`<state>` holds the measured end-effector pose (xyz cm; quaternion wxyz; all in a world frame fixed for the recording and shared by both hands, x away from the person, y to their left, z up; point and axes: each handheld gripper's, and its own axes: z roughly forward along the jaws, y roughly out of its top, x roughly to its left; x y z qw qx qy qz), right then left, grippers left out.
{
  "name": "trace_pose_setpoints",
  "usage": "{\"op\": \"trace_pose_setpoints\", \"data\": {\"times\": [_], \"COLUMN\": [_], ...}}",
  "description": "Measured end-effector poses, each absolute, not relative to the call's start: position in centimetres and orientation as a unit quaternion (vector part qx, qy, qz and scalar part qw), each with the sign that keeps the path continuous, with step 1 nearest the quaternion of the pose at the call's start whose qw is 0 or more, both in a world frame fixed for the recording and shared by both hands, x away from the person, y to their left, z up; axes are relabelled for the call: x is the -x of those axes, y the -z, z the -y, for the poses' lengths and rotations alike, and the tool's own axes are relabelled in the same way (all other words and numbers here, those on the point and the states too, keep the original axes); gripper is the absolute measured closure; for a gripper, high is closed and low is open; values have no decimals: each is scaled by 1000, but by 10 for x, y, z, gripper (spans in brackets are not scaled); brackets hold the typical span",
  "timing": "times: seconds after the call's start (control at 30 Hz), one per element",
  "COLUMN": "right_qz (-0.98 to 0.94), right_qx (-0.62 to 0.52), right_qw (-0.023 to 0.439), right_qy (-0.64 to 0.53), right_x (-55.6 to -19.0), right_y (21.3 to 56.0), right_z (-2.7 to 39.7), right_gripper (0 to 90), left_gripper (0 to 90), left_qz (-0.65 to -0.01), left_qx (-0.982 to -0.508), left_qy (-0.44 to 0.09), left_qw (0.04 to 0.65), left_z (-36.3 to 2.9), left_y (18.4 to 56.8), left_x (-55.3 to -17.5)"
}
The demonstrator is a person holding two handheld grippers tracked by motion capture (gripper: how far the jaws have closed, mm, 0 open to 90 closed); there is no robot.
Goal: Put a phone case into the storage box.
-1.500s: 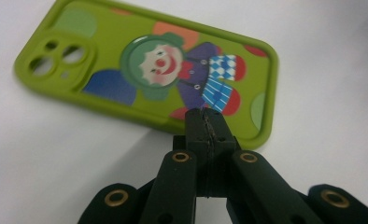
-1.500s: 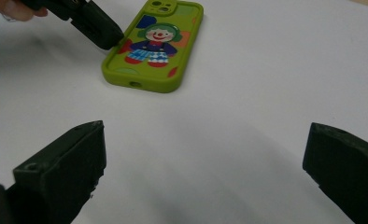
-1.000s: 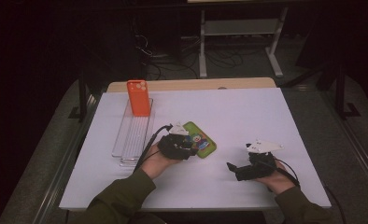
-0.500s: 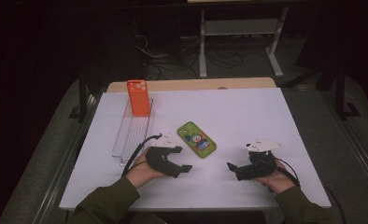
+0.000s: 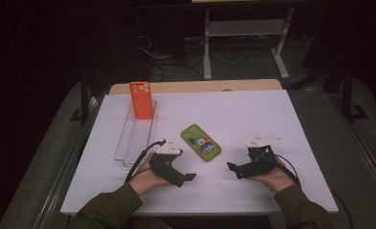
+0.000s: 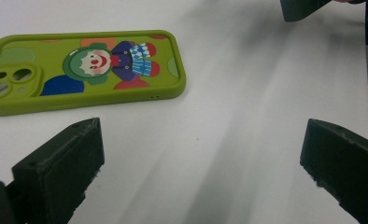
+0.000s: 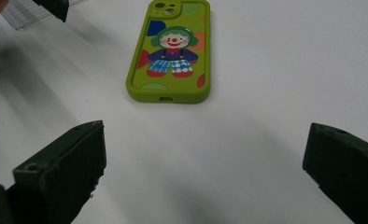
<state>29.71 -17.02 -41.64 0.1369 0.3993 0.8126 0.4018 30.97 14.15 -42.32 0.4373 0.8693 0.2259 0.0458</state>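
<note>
green rubbery clown phone case (image 5: 201,142) mid-desk looks light, flexible; pinch its long edges. left gripper (image 5: 185,177) just opened, right gripper (image 5: 232,168) spread, both empty.

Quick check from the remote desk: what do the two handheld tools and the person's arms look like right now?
Both are black handheld units. The left tool and the right tool each carry a pale grey three-cornered plate on top and end in two blocky black jaws with matt, slightly rough pads. A black cable trails from each. The person wears olive-green long sleeves reaching the wrists.
</note>
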Motion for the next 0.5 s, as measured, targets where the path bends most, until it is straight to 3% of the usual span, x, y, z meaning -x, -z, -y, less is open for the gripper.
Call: {"op": "trace_pose_setpoints", "data": {"times": [0.5], "right_qz": [-837], "right_qx": [-390], "right_qw": [107], "right_qy": [-368], "right_x": [-333], "right_y": [399], "right_z": [136], "right_gripper": [0], "left_gripper": [0], "left_qz": [-222], "left_qx": [-869], "left_qy": [-58], "left_qw": [439], "left_z": [-144], "left_y": [422], "left_x": [-312]}}
